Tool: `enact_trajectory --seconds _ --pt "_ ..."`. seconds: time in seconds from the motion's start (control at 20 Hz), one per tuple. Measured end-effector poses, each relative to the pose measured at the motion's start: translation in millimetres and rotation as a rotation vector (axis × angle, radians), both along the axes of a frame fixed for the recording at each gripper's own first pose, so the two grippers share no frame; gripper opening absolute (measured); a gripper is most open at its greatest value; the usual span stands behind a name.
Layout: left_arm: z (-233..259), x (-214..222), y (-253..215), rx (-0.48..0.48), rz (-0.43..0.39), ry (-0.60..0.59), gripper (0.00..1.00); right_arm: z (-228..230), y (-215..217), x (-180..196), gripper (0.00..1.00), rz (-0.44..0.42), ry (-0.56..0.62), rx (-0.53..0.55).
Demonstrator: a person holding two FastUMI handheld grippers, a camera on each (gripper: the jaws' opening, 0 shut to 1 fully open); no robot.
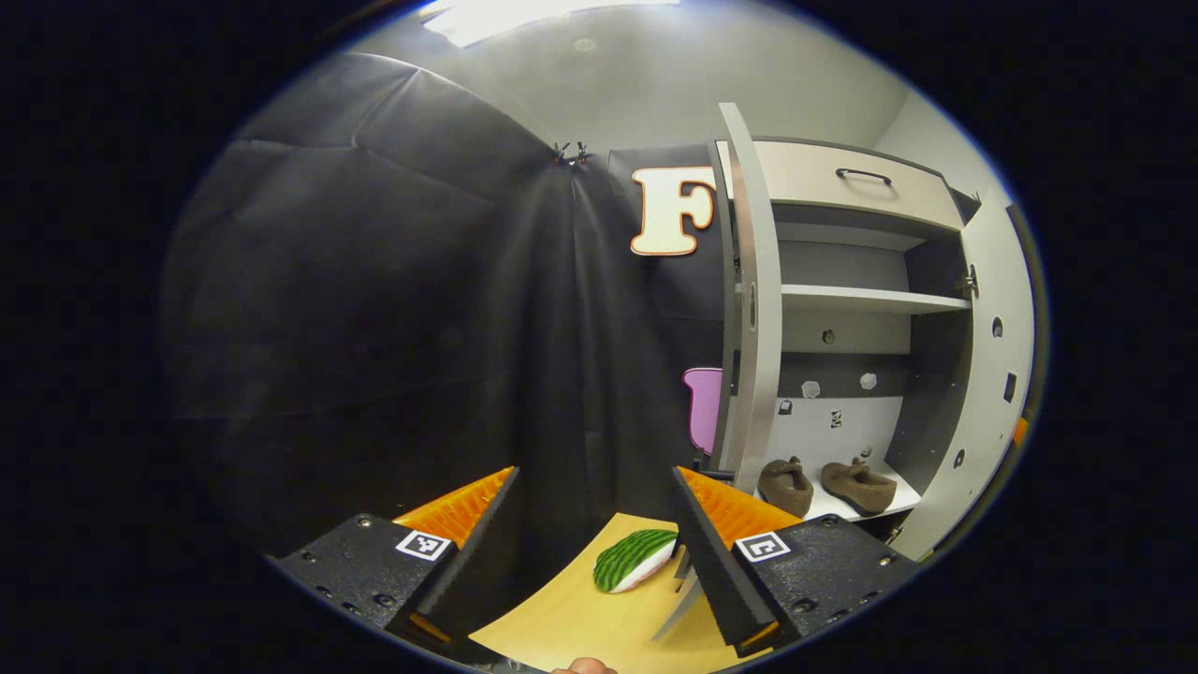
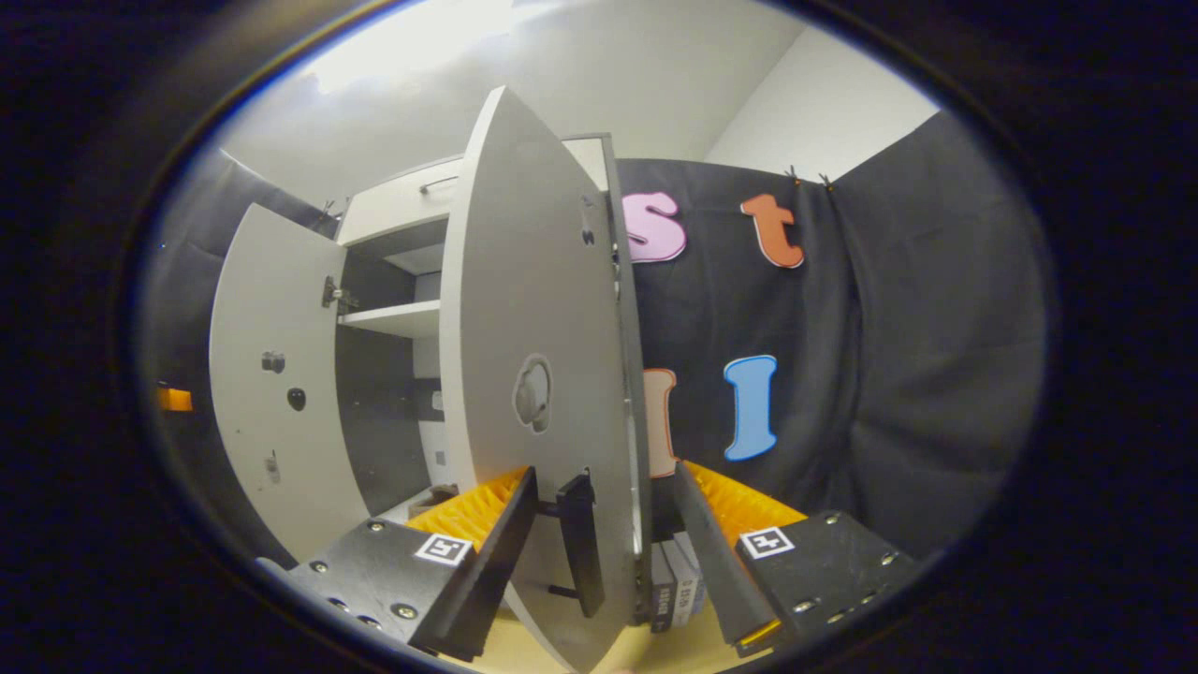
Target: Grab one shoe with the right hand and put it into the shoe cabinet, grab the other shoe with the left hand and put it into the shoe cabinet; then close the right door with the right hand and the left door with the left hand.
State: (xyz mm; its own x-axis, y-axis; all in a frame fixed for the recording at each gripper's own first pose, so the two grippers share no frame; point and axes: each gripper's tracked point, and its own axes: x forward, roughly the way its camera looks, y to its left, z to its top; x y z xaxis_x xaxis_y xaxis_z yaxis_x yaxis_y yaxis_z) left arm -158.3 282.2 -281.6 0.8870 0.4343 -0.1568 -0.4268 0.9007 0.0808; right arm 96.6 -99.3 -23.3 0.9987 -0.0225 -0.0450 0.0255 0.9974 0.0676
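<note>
Right door (image 2: 552,374) edge sits between open jaws; both shoes (image 1: 784,486) (image 1: 859,484) shelved.

In the right gripper view the right door (image 2: 533,374) is blocking most of the shoe cabinet's (image 2: 393,281) inside, hiding both shoes, while in the left gripper view the left door (image 1: 753,309) is covering part of the pink cutout (image 1: 702,407) behind it.
</note>
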Motion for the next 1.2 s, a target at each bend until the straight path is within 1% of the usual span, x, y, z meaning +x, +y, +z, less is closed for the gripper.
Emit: enact_trajectory --seconds 0.1,0.2,0.3,0.45,0.55,0.6,0.65,0.7,0.75,0.8,0.85,0.9,0.95,1.0,1.05,1.15,1.2 --pt "-4.9 1.2 2.1 -0.010 -0.003 0.003 0.95 -1.4 19.6 5.2 0.89 0.046 0.004 -0.010" --pt "-10.0 3.6 2.6 -0.015 -0.005 0.013 0.95 -2.4 42.6 9.5 0.89 0.108 0.004 -0.044" --pt "-14.6 5.5 2.8 -0.018 -0.013 0.021 0.95 -3.9 67.7 13.4 0.89 0.173 0.006 -0.047" --pt "-22.9 9.1 4.4 -0.026 -0.019 0.033 0.95 -5.8 98.0 14.6 0.89 0.224 0.007 -0.044" --pt "-27.3 11.0 5.0 -0.032 -0.022 0.043 0.94 -1.6 109.4 11.1 0.89 0.240 -0.007 -0.051" --pt "-29.3 11.7 5.7 -0.035 -0.022 0.046 0.95 0.5 111.4 9.6 0.84 0.246 -0.015 -0.059" --pt "-31.0 12.0 7.0 -0.035 -0.022 0.049 0.95 2.5 116.1 6.6 0.89 0.251 -0.025 -0.069" --pt "-31.5 12.5 6.8 -0.035 -0.020 0.049 0.95 4.2 119.3 3.2 0.84 0.257 -0.034 -0.076" --pt "-31.7 13.1 7.2 -0.035 -0.019 0.049 0.95 6.5 123.1 0.9 0.89 0.262 -0.041 -0.083" --pt "-31.3 12.2 7.1 -0.036 -0.016 0.047 0.95 9.0 126.6 -2.2 0.89 0.267 -0.046 -0.088" --pt "-32.3 11.8 6.8 -0.039 -0.017 0.046 0.90 11.3 129.1 -4.1 0.84 0.272 -0.050 -0.091" --pt "-33.1 11.2 7.2 -0.043 -0.017 0.047 0.95 12.7 130.7 -5.3 0.88 0.276 -0.052 -0.096" --pt "-33.8 11.2 7.3 -0.046 -0.019 0.046 0.95 15.2 132.3 -6.7 0.88 0.282 -0.054 -0.099" --pt "-35.2 11.8 7.1 -0.049 -0.022 0.047 0.90 16.5 133.2 -9.0 0.84 0.286 -0.056 -0.101" --pt "-36.0 12.1 6.9 -0.050 -0.025 0.047 0.90 18.1 134.6 -9.8 0.88 0.290 -0.058 -0.102" --pt "-36.7 14.0 5.0 -0.054 -0.033 0.047 0.90 19.5 135.2 -12.5 0.89 0.294 -0.060 -0.106" --pt "-36.8 15.8 2.9 -0.056 -0.038 0.045 0.90 20.3 134.7 -13.9 0.84 0.295 -0.061 -0.108"
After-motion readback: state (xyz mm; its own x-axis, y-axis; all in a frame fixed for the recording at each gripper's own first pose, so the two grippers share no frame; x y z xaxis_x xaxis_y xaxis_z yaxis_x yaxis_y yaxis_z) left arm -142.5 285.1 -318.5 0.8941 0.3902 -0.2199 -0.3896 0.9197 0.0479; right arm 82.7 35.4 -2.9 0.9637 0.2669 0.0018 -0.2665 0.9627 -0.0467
